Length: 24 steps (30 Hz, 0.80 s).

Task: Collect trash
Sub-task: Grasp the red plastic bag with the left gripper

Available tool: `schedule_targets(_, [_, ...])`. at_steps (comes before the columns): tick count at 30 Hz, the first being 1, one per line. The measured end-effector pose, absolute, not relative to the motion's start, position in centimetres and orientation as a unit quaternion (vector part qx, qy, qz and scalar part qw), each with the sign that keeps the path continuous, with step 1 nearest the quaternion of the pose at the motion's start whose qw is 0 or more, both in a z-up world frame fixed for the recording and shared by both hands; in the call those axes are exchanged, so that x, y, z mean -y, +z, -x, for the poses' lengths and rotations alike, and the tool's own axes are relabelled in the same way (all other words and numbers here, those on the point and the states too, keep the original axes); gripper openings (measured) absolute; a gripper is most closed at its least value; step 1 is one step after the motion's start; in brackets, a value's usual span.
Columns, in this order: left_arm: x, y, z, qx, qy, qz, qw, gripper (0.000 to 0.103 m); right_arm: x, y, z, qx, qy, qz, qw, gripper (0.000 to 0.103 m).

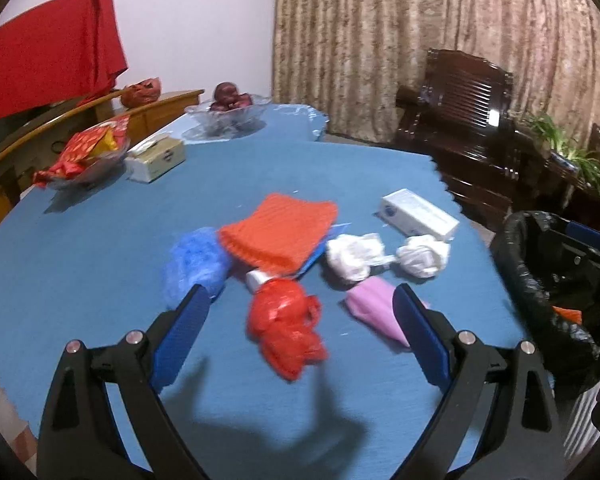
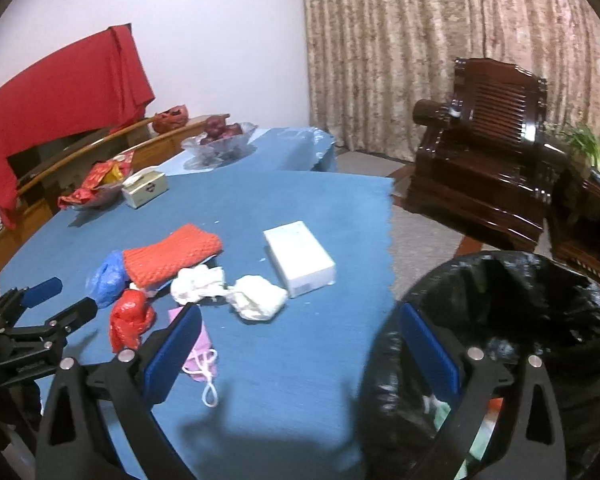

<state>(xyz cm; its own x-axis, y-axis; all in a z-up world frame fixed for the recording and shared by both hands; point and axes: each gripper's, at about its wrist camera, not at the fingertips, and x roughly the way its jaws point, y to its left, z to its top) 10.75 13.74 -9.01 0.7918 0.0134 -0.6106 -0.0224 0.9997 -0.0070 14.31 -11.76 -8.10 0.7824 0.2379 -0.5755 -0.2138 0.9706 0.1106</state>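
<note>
My left gripper [image 1: 300, 312] hangs wide open over the red bag [image 1: 286, 326], crumpled mid-table beside the pink mask [image 1: 374, 304]. I'd drop straight down and pinch only the bag. My right gripper [image 2: 300, 324] waits open, empty, at the bin's [image 2: 500, 272] rim.

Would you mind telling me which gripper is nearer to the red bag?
The left. The left gripper hangs open right over the red bag, which lies between its fingers. The right gripper is off beside the bin.
</note>
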Motion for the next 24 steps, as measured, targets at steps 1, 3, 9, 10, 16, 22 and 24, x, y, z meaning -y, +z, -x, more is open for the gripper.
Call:
schedule_targets(1, [-14.2, -9.1, -10.9, -0.325, 0.014, 0.007, 0.946, 0.09, 11.2, -8.4, -14.6, -0.309, 0.124, -0.018, 0.943, 0.097])
schedule_targets(3, [-14.9, -9.5, -11.1, -0.329, 0.02, 0.01, 0.944, 0.09, 10.4, -8.9, -15.0, -0.315, 0.129, -0.018, 0.94, 0.097])
schedule_targets(9, [-15.8, -11.3, -12.2, -0.346, 0.027, 0.016, 0.938, 0.088, 8.8, -10.9, -15.6, -0.336, 0.138, -0.016, 0.931, 0.093])
schedule_targets(10, [-15.9, -11.7, -12.6, -0.351, 0.025, 0.018, 0.936, 0.086, 8.6, -11.2, -15.8, -0.339, 0.138, -0.015, 0.93, 0.091])
schedule_targets(16, [-15.6, -13.5, -14.3, -0.37, 0.022, 0.023, 0.929, 0.084, 8.8, -12.4, -16.5, -0.356, 0.134, -0.015, 0.925, 0.086])
schedule_targets(22, [-15.8, -15.1, -15.6, -0.389, 0.013, 0.034, 0.92, 0.067, 8.6, -12.8, -17.0, -0.361, 0.135, -0.009, 0.923, 0.084])
schedule_targets(24, [-15.8, -15.5, -15.9, -0.399, 0.004, 0.041, 0.916, 0.049, 8.5, -12.9, -17.1, -0.362, 0.137, -0.008, 0.922, 0.084])
